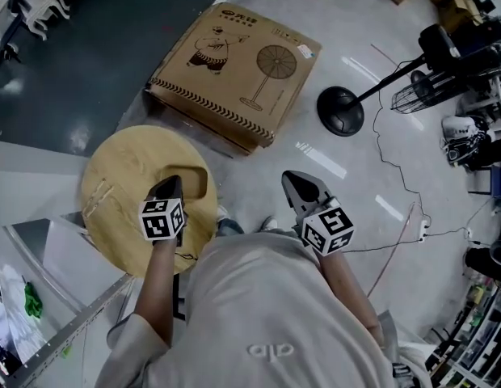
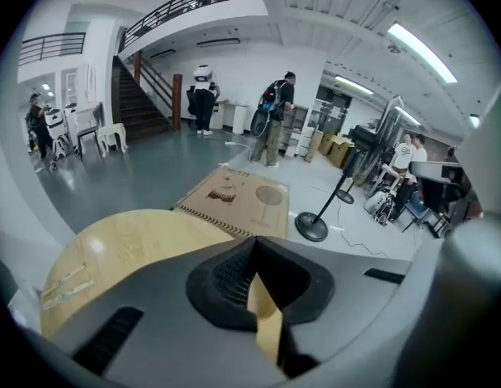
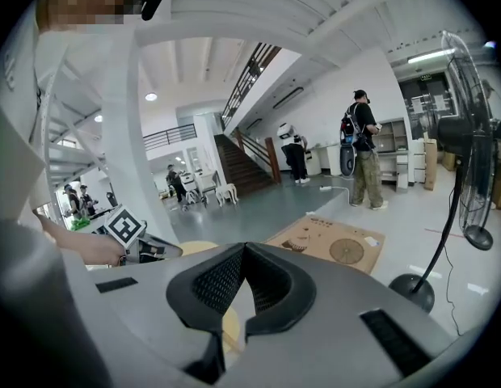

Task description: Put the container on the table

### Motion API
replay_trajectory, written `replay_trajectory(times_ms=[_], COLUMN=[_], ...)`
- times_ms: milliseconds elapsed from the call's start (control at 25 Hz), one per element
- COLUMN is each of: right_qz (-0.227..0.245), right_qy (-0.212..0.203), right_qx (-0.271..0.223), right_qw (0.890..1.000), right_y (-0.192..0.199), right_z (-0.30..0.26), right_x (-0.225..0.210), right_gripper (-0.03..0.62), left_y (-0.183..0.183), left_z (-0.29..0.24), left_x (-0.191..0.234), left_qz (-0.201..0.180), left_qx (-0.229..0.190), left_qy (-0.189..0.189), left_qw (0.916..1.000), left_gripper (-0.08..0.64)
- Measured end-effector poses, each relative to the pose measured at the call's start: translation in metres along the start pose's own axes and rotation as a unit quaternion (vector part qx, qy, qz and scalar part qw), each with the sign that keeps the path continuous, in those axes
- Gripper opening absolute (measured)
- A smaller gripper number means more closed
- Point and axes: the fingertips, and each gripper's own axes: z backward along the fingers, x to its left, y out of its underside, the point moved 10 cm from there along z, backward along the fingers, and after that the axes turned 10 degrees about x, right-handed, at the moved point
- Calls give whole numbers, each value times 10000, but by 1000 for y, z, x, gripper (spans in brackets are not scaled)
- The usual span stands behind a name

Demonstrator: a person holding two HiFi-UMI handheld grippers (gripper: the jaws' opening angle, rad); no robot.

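A round wooden table top (image 1: pixel 113 184) with a handle slot (image 1: pixel 192 181) stands below me at the left; it also fills the lower left of the left gripper view (image 2: pixel 129 241). My left gripper (image 1: pixel 171 183) hovers over the slot with its jaws together (image 2: pixel 252 247) and nothing held; only wood shows through the thin gap. My right gripper (image 1: pixel 293 178) hangs over the bare floor to the right of the table, jaws together (image 3: pixel 245 249) and empty. I cannot pick out a container on the table.
A flat cardboard box (image 1: pixel 234 67) printed with a fan lies on the floor beyond the table. A fan's black round base (image 1: pixel 341 110) and thin cables (image 1: pixel 396 176) lie to the right. A clear plastic bin (image 1: pixel 36 277) sits at the lower left. People stand far off.
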Motion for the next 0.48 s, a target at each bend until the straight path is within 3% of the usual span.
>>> replay_trajectory(times_ms=[240, 480], right_qz=[102, 241], right_qy=[-242, -359], right_qx=[-314, -720], right_qw=[9992, 9965], right_y=[-10, -27], right_z=[23, 52], right_x=[-5, -13], right_gripper=[26, 26], left_y=[-34, -62], left_z=[32, 65], left_x=[-70, -126], left_qz=[-408, -743], left_qx=[-628, -1392], left_qy=[478, 873], left_qw=[9960, 9836], left_gripper=[15, 15])
